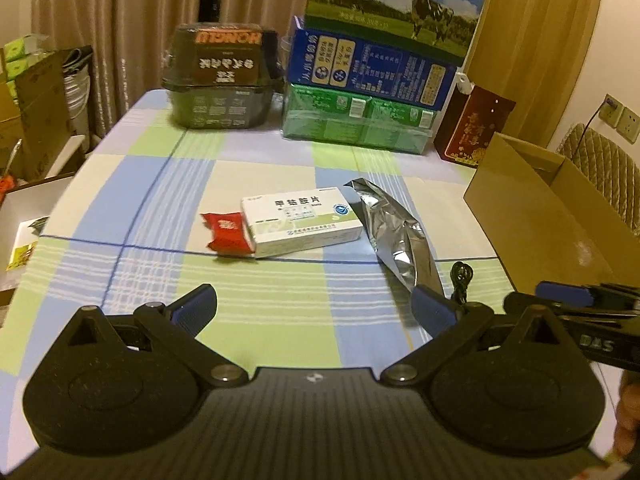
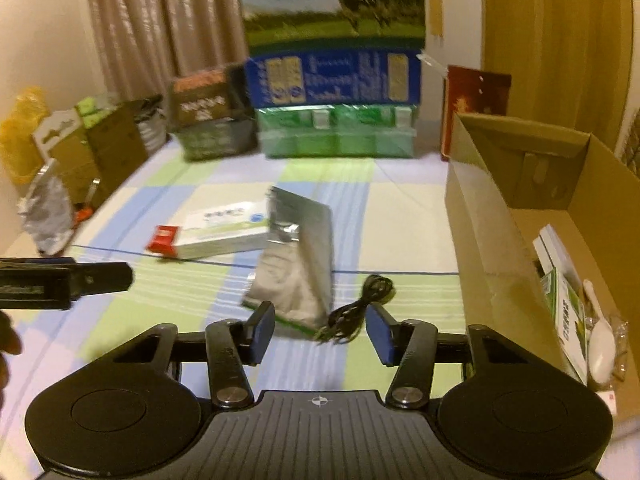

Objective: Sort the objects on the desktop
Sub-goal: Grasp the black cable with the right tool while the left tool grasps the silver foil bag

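Where checked cloth (image 1: 280, 308) lies bare, possibly foil pouch (image 2: 298, 264) edge.

A home room: checked tablecloth (image 1: 132, 208), curtains (image 1: 132, 20), stacked milk cartons (image 1: 384, 28) and wall sockets (image 1: 622, 118).

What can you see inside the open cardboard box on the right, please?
Inside the cardboard box: a green-and-white packet, a white plastic spoon and a white box. The near wall hides the rest of the floor.
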`<state>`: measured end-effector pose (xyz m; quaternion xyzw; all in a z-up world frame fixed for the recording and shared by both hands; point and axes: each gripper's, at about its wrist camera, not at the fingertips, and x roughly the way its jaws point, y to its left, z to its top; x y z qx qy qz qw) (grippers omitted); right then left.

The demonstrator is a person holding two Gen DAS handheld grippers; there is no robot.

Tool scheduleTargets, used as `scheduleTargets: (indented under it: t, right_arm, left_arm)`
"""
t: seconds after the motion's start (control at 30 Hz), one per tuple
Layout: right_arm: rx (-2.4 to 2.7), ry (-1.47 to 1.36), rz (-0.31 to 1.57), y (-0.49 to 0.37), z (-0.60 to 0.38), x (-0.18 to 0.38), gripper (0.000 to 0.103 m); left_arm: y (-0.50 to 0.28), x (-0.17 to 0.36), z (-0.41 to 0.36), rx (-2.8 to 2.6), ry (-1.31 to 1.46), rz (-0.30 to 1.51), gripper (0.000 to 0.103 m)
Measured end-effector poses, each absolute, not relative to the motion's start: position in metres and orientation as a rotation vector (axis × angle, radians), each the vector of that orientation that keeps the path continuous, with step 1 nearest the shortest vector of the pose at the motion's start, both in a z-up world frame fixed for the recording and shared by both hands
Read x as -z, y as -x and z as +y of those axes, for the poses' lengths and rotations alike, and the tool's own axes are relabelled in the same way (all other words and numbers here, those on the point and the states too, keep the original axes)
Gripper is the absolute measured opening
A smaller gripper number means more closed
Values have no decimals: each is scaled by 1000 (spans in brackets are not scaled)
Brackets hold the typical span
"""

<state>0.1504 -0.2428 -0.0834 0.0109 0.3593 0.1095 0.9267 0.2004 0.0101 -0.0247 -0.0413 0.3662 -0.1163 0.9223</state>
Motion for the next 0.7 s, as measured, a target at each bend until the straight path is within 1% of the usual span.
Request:
scheduleTargets:
  t: [0.2, 0.37, 0.6, 0.7]
  right_arm:
    - [-187, -7, 770, -186, -244, 111, 45]
    - [-168, -44, 835, -214, -247, 133, 37]
    - [-136, -62, 893, -229, -251, 148, 34]
    - [-142, -42, 893, -230, -248, 150, 27]
  left_arm:
    - [-228, 44, -2, 276, 79, 774, 101]
    - [-247, 52, -8, 296, 111, 778, 101]
    - [-259, 62, -9, 304, 131, 804, 101]
    - [-262, 66, -13, 310, 124, 815, 101]
